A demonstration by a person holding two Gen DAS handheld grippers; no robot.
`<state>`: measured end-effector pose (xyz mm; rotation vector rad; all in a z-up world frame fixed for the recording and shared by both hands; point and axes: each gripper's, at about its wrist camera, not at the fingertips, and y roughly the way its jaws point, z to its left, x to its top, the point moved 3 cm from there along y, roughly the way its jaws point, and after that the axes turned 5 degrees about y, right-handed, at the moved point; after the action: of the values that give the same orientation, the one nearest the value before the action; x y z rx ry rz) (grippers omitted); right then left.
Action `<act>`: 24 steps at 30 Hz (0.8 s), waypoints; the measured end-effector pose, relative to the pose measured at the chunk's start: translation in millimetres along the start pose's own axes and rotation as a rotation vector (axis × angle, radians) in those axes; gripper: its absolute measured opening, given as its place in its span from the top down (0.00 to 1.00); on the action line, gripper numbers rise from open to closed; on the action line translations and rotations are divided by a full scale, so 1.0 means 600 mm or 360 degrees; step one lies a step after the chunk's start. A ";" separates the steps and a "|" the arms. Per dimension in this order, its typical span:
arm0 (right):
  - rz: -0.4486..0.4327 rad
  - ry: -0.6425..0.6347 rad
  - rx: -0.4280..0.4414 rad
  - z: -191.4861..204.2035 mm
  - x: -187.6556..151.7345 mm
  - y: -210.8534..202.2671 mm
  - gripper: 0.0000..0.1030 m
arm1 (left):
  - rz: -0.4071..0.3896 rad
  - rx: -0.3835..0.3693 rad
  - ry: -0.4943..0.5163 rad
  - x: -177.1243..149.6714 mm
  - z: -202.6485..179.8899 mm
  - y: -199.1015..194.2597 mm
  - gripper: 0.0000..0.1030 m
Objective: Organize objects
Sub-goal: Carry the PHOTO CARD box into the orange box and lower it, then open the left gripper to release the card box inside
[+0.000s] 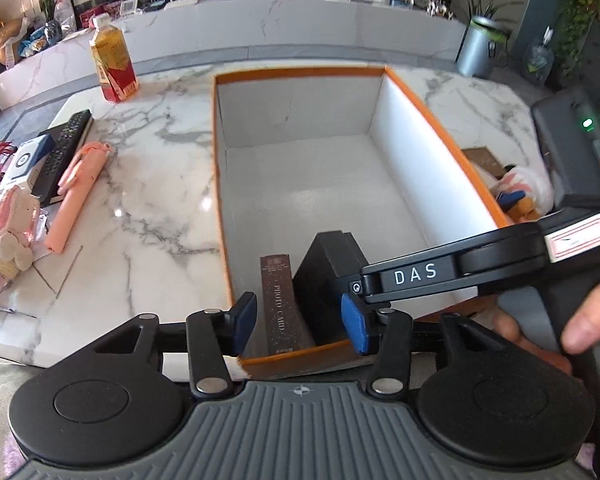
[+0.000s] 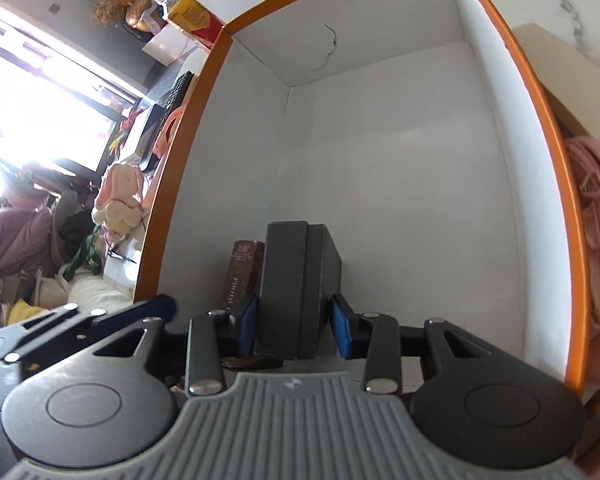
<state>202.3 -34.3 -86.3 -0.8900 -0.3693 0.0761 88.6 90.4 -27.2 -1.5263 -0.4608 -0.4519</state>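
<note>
Marble tabletop [image 1: 160, 168] carries, at left, a pink stick [image 1: 78, 196] beside an orange-rimmed box [image 1: 440, 128]. Low centre inside, the left gripper [image 1: 302, 322] stands released around a brown photo-card box [image 1: 280, 304]. Just right, the right gripper [image 2: 292, 326] clasps an upright black case [image 2: 296, 280].

The left gripper [image 1: 302, 322] points steeply downward, its two blue pads [image 1: 246, 316] standing apart with nothing pressed between them. The right gripper [image 2: 294, 324] also tilts down, its jaws partly drawn in; its left blue pad [image 2: 247, 326] lies against the dark thing between them, while the right pad seems a hair off it. In the left wrist view the right gripper's arm crosses in from the right, and the person's right hand [image 1: 580, 320] wraps its handle, a thumb and fingers showing at the frame's edge
</note>
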 end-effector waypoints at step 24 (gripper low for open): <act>-0.0030 -0.0086 -0.0008 0.058 -0.025 0.021 0.56 | -0.0105 -0.0276 -0.0378 -0.042 0.089 0.005 0.73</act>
<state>177.6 -3.5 -80.6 -0.8906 -0.4283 0.0816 68.9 143.5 -43.8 -1.7458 -0.6727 -0.3700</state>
